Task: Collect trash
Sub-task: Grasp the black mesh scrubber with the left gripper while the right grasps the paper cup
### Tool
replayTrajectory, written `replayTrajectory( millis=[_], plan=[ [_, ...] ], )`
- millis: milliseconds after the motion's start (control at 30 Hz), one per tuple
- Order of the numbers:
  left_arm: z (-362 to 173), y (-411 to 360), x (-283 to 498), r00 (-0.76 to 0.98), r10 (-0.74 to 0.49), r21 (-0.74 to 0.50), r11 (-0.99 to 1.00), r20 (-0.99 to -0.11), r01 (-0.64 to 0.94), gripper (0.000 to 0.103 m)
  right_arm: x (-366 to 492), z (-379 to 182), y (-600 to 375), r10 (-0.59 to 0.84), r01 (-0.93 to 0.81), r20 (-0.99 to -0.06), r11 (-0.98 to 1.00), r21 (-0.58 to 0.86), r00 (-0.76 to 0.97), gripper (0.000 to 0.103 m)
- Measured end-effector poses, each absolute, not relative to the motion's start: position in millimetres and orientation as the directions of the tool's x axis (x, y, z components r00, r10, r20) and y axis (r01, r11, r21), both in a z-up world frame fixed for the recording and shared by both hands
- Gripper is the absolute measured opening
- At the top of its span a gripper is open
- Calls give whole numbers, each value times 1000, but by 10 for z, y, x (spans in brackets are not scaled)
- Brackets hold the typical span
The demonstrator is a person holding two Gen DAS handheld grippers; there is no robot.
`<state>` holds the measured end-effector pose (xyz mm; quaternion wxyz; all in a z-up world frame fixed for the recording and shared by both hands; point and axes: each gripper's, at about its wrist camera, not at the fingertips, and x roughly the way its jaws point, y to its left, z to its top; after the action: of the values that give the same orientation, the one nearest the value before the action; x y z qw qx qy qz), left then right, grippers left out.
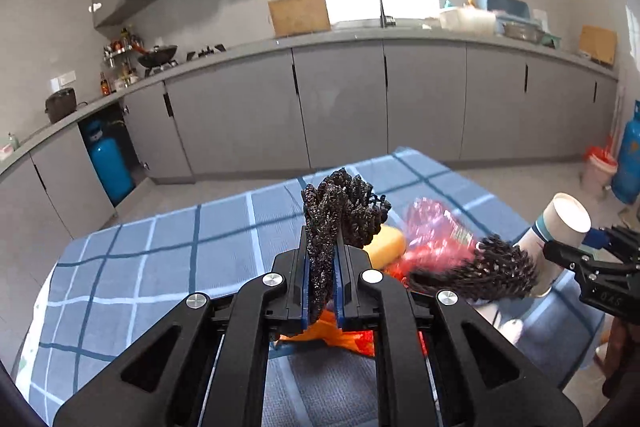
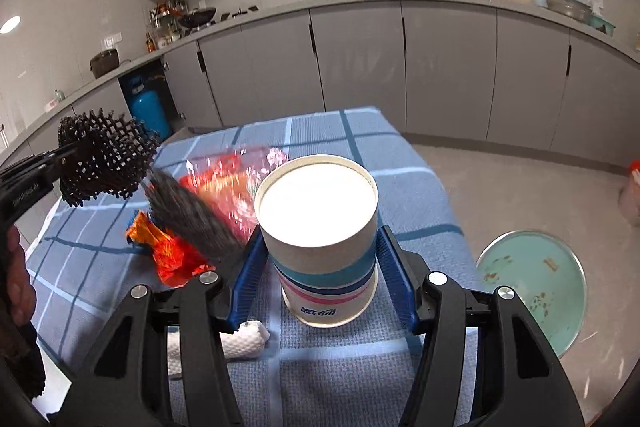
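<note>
Now | left gripper (image 1: 323, 267) pinching one foam net (image 1: 340, 211) | right gripper (image 2: 322, 259) clamping one paper cup (image 2: 320, 231)

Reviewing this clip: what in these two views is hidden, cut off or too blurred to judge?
- Clear red plastic bag: motion-blurred in both views, contents unreadable.
- Second black mesh piece: smeared in the right wrist view.
- Orange wrapper: mostly hidden behind the left gripper in the left wrist view.
- Paper cup: inside washed out white; contents unknown.
- White tissue: partly hidden by the right gripper.
- Green bin: specks inside too small.
</note>
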<state>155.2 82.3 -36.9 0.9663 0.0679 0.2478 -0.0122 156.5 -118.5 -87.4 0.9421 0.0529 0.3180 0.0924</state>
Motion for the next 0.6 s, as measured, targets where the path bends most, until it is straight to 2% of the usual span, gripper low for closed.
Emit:
replayTrajectory(
  millis=[200, 600],
  plan=[
    [-179, 579, 1471, 900, -11, 143, 986, -436, 81, 10, 1504, -735, -1366, 187, -113, -555, 980, 164, 811, 56],
    [-76, -272, 1528, 891, -143, 167, 958, -430, 234, 10, 1350, -702, -1967, 95, 7, -523, 982, 190, 847, 56]
  ],
)
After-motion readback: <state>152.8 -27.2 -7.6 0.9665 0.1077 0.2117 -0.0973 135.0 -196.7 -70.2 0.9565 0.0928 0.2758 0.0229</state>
